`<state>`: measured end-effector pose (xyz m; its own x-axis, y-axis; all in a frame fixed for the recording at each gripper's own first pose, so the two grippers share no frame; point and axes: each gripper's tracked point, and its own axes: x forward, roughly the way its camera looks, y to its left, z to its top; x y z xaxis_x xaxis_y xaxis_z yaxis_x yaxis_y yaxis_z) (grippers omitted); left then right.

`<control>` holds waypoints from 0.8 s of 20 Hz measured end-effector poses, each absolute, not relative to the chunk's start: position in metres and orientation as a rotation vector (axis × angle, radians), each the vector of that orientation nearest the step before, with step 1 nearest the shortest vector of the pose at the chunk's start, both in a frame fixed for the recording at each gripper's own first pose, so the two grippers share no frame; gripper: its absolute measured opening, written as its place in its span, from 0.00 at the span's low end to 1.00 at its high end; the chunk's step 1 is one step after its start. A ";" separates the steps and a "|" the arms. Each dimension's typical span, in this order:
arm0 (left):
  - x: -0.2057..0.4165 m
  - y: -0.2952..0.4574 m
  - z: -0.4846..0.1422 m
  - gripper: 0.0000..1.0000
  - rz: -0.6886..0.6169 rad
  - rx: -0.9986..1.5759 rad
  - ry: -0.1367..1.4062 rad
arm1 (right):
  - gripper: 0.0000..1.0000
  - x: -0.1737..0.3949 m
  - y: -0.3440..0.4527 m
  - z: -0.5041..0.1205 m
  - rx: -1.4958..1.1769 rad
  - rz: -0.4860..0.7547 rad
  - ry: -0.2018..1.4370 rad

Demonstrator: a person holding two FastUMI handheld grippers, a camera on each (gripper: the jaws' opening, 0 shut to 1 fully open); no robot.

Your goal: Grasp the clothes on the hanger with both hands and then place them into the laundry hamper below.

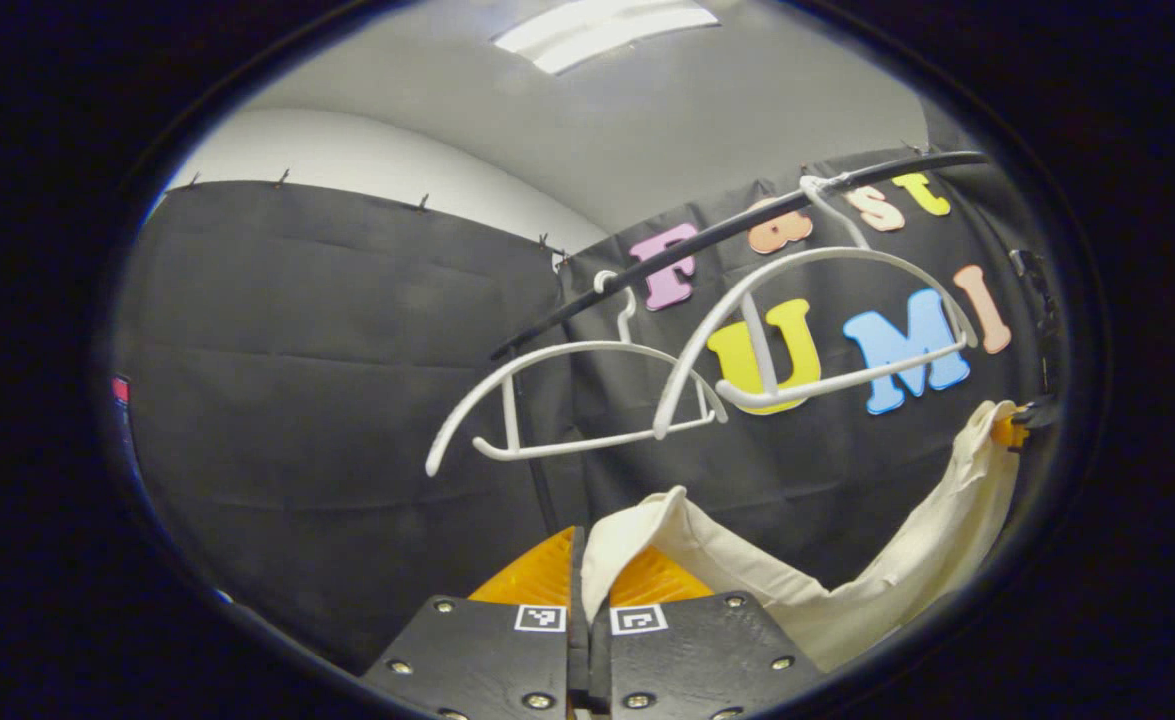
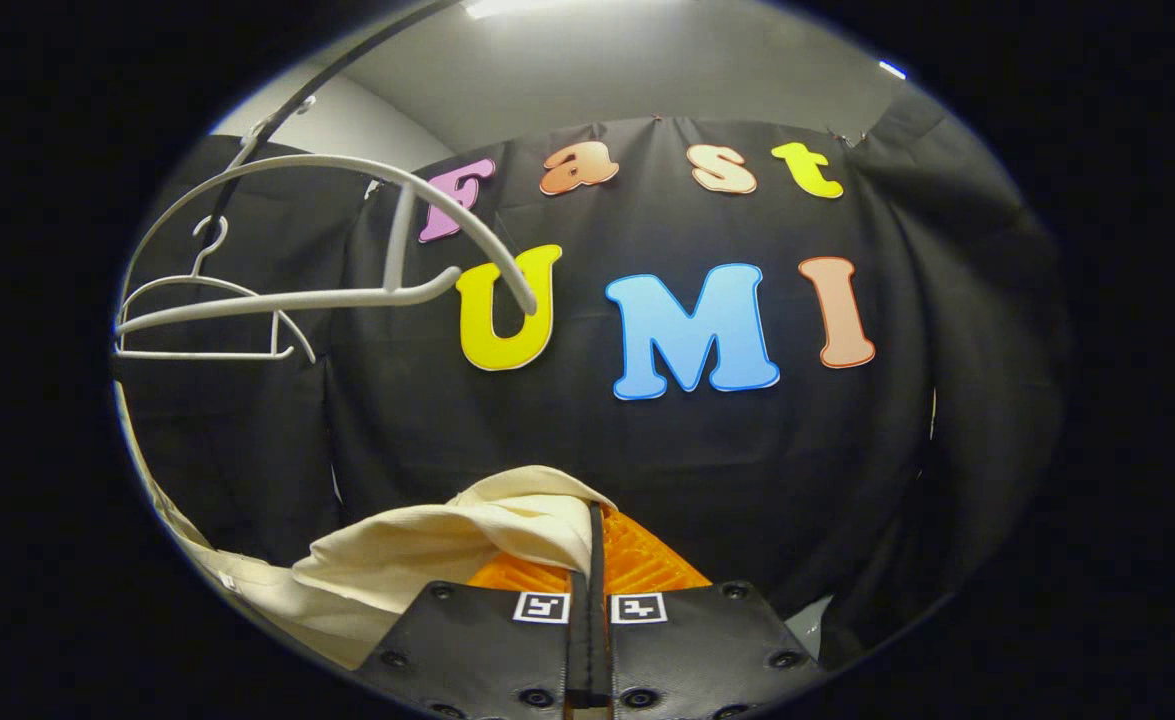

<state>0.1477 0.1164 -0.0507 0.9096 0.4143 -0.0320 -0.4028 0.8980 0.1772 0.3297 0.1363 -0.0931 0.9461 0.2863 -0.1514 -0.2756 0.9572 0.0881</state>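
Observation:
A cream cloth garment [image 1: 847, 590] hangs slack between the two grippers, off the hangers. My left gripper [image 1: 579, 575] is shut on one corner of it, the fabric folding over the right finger. The other end rises to my right gripper [image 1: 1017, 428] at the far right edge of the left gripper view. In the right gripper view my right gripper [image 2: 594, 560] is shut on the garment [image 2: 447, 550], which drapes away to the lower left. Two bare white hangers [image 1: 587, 400] [image 1: 827, 320] hang on a black rail [image 1: 747, 225] above.
The black rail [image 2: 297, 100] slants across the top with both white hangers [image 2: 327, 250] [image 2: 207, 320] empty. Black cloth walls close in behind and to the sides. A pale ceiling with a light panel [image 1: 607, 25] is overhead.

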 end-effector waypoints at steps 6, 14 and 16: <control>0.136 0.084 -0.070 0.02 0.264 0.130 0.096 | 0.01 0.269 0.143 -0.102 0.050 0.308 0.192; 0.121 0.025 -0.090 0.02 0.074 0.062 0.096 | 0.01 0.182 0.191 -0.108 0.057 0.432 0.244; 0.128 0.018 -0.093 0.02 0.048 0.037 0.096 | 0.01 0.168 0.204 -0.113 0.065 0.464 0.257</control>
<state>0.1277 0.0178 -0.0926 0.9942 0.0493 -0.0952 -0.0458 0.9982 0.0388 0.1679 0.2041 -0.1126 0.8626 0.4505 -0.2301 -0.4342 0.8928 0.1201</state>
